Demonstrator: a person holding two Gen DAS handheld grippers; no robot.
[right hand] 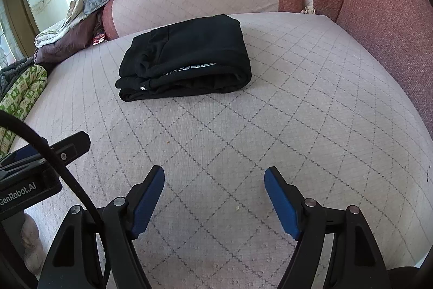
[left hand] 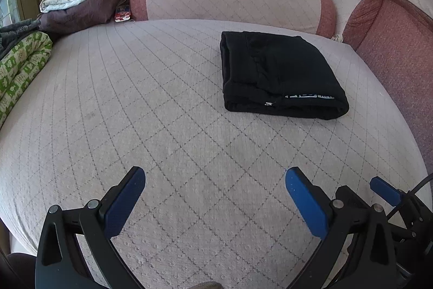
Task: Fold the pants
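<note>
Bright daylight from upper left, fisheye-warped edges

Wide pale-pink quilted seat cushion with grey diamond stitching (left hand: 162,99) seen spread beneath and ahead of both tongs. Black pants, folded into thick rectangular bundle (left hand: 278,75), laid flat on cushion, well ahead of tongs, right of left pair, left of right pair (right hand: 186,56). Green-and-white patterned rolled fabric (left hand: 19,69) seen at cushion's far left edge. Dark purple crumpled cloth (left hand: 78,15) laid at far left corner.
</note>
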